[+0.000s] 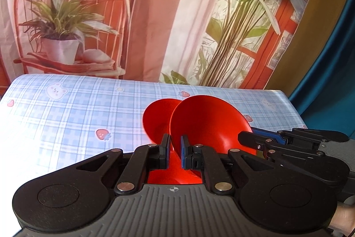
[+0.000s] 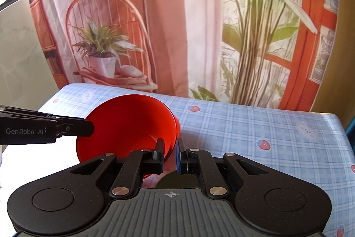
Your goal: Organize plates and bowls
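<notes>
Two red bowls are held tilted above the table. In the left wrist view my left gripper [image 1: 175,143] is shut on the rim of a red bowl [image 1: 206,123]; a second red bowl [image 1: 155,117] sits just behind it. My right gripper [image 1: 250,139] comes in from the right and pinches the nearer bowl's right rim. In the right wrist view my right gripper [image 2: 170,148] is shut on the rim of the red bowl [image 2: 126,126], with the second bowl's edge [image 2: 178,126] behind it. The left gripper [image 2: 88,126] holds its left rim.
The table [image 1: 66,117] has a blue plaid cloth with bears and strawberries. A printed backdrop [image 1: 155,14] of a chair and plants hangs behind it. A dark round object [image 2: 175,179] lies low beneath my right gripper.
</notes>
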Demonstrator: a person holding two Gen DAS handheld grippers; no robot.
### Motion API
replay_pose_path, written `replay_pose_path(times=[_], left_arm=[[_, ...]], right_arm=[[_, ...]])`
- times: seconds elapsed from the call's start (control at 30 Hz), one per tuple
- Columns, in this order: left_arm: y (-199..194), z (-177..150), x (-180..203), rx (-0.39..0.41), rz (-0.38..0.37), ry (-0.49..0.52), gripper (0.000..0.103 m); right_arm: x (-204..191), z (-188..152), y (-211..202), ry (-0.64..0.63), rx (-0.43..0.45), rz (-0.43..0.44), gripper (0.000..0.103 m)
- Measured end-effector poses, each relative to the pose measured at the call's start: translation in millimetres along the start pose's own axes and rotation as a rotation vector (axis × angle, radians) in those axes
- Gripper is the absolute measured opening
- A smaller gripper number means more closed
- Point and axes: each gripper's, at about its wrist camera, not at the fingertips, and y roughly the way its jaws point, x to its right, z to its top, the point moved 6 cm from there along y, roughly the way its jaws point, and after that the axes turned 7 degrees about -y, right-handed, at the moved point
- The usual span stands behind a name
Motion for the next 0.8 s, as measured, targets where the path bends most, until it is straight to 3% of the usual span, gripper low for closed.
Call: replay_pose_path(times=[0.8], left_arm=[[7.4, -41.9, -41.9, -0.078, 0.032, -0.029, 0.01]], right_arm=[[-50.3, -32.0, 26.5, -0.093, -0.104, 0.034, 0.01]])
